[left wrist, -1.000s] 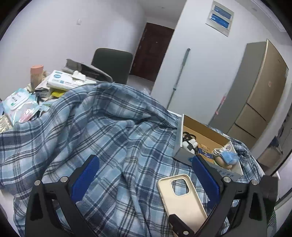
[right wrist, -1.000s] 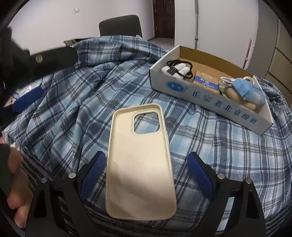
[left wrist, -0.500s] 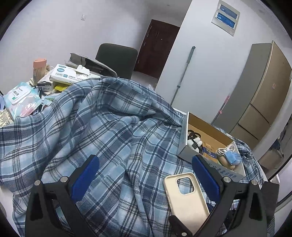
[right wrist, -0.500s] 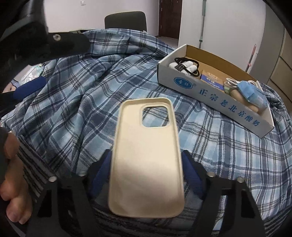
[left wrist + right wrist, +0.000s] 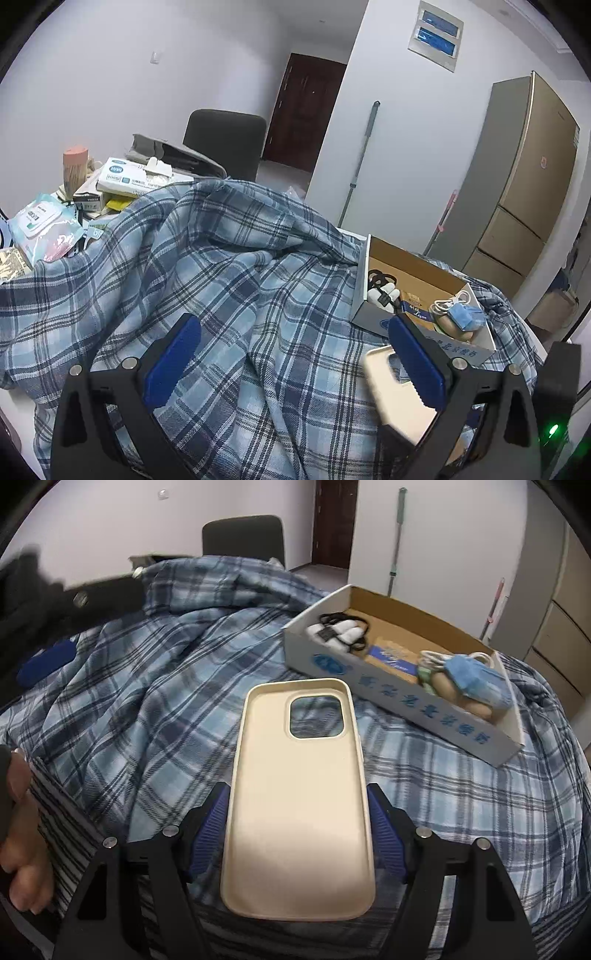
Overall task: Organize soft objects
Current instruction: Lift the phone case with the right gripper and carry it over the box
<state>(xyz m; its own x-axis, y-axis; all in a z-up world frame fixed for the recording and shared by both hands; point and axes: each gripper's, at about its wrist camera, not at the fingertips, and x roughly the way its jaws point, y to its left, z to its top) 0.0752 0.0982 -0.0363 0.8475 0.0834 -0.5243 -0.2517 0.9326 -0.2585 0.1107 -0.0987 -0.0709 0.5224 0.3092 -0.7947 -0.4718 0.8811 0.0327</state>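
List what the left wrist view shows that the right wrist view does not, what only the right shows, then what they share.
Only the left wrist view: the tissue box, the wet-wipes pack, the pink-lidded jar, the fridge, and the left gripper with jaws wide apart over bare cloth.

Only the right wrist view: the right gripper, jaws closed on the sides of the phone case, and a hand.

Both: the plaid shirt, the cardboard box, the phone case, the chair.

Right gripper [image 5: 297, 834] closed from wide open onto phone case [image 5: 299, 797], pads gripped its long edges. Case lifted off plaid blanket [image 5: 166, 701], nearer the cardboard box [image 5: 369, 672].
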